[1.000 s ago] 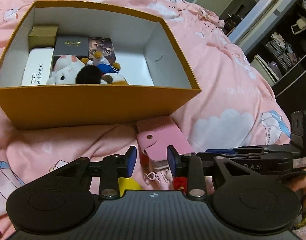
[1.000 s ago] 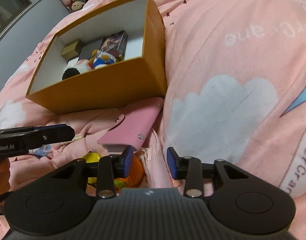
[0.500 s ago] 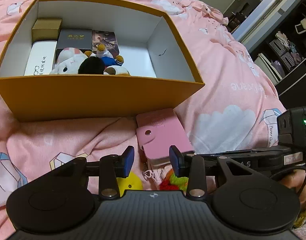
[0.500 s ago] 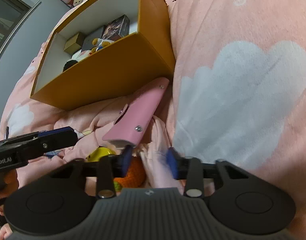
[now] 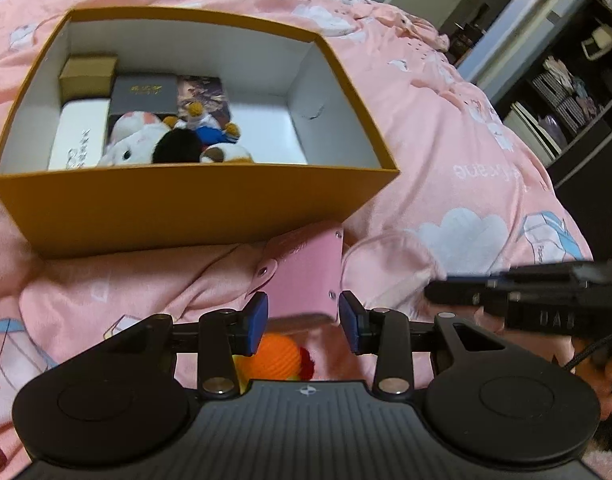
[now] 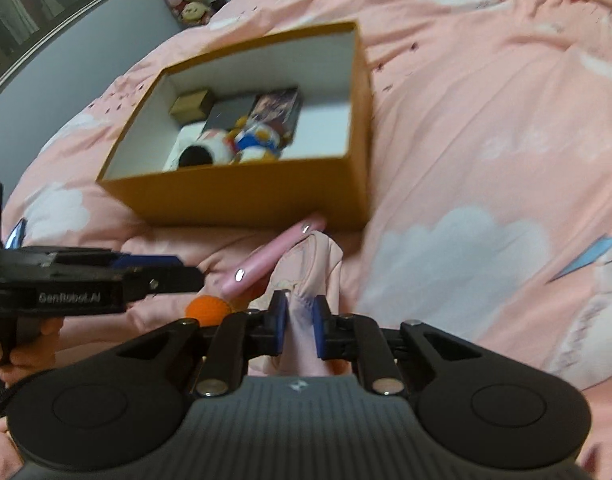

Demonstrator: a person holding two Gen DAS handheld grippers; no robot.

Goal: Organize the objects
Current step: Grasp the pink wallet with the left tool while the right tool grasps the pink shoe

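Matt mustard cardboard box (image 5: pixel 193 204), smooth pink leatherette wallet (image 5: pixel 306 276) with shiny metal studs, soft cotton bedding (image 5: pixel 446 128), orange yarn ball (image 5: pixel 271 356)

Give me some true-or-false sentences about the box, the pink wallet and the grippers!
1. The box has plush toys inside. True.
2. The wallet lies inside the box. False: it sits outside, in front of the box's near wall.
3. The right gripper is pinching pink cloth. True: its jaws have just been closing on the fabric.
4. The left gripper is shut tight. False: its jaws stand apart and have just been opening.
5. The orange ball is in the box. False: it lies on the bed by the left gripper.
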